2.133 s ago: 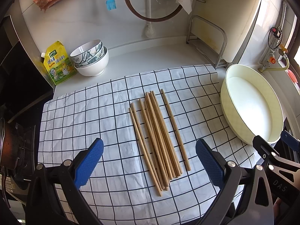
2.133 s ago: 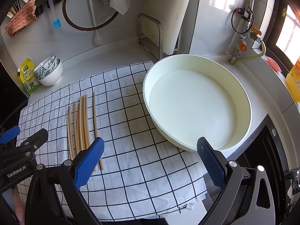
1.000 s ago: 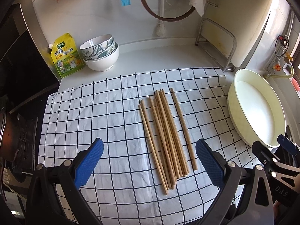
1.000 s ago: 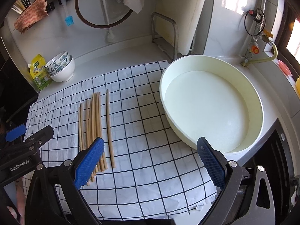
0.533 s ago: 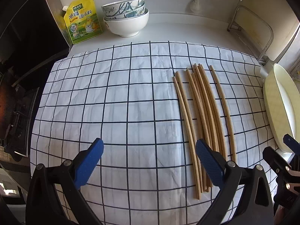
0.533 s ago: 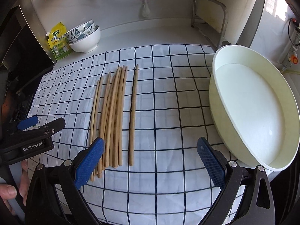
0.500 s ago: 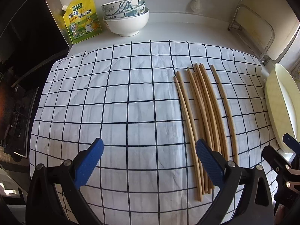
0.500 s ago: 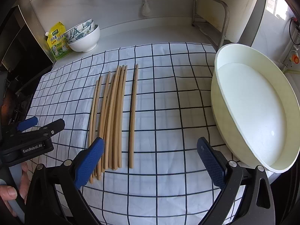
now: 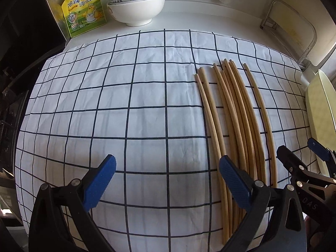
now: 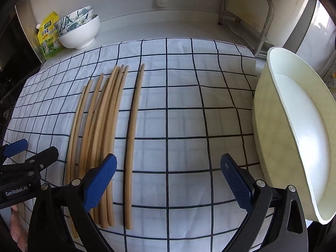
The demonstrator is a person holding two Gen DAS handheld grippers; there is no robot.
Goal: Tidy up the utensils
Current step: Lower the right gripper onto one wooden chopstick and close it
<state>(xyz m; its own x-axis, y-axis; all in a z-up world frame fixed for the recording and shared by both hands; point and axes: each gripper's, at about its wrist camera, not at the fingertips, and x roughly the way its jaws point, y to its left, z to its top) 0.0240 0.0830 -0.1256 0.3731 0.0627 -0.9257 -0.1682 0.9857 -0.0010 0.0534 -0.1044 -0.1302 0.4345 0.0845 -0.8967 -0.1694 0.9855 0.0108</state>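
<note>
Several wooden chopsticks lie side by side on a white checked cloth; one lies a little apart on the right of the bunch. My left gripper is open and empty, low over the cloth, with its right finger over the near ends of the leftmost chopsticks. My right gripper is open and empty, low over the cloth; its left finger is over the bunch and the lone chopstick lies between its fingers.
A large cream basin stands at the cloth's right edge, also in the left wrist view. Stacked bowls and a yellow seasoning pouch stand at the back left. A metal rack stands at the back right. A dark stove edge is to the left.
Both grippers have come down and forward toward the cloth, so the chopsticks look larger and closer. The chopsticks have not moved. Both grippers stay open.
</note>
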